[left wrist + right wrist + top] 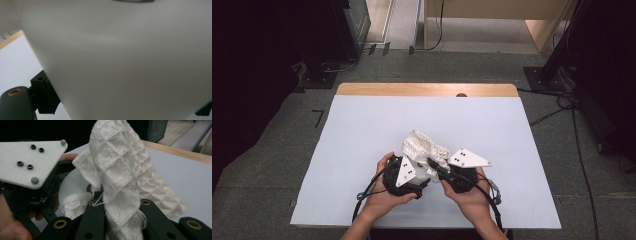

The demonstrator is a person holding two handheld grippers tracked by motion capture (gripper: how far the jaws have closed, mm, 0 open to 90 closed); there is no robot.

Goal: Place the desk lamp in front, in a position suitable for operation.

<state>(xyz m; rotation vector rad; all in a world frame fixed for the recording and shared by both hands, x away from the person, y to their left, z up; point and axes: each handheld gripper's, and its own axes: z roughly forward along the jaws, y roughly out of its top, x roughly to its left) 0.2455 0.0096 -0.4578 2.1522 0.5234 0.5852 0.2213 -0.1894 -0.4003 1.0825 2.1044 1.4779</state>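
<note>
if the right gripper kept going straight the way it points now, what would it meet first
Probably the left gripper. The right gripper is shut on the white waffle-weave cloth, and in its own view the left gripper and a smooth white round object sit just past the cloth. Depth is hard to judge.

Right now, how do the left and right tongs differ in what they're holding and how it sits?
The right tongs are shut on the white waffle cloth, soft and textured, which stands up from between them. The left tongs have a smooth white object between them, featureless and blurred; I cannot tell whether they press on it. Both sit close together above the white table cover, each topped by a three-cornered plate.
</note>
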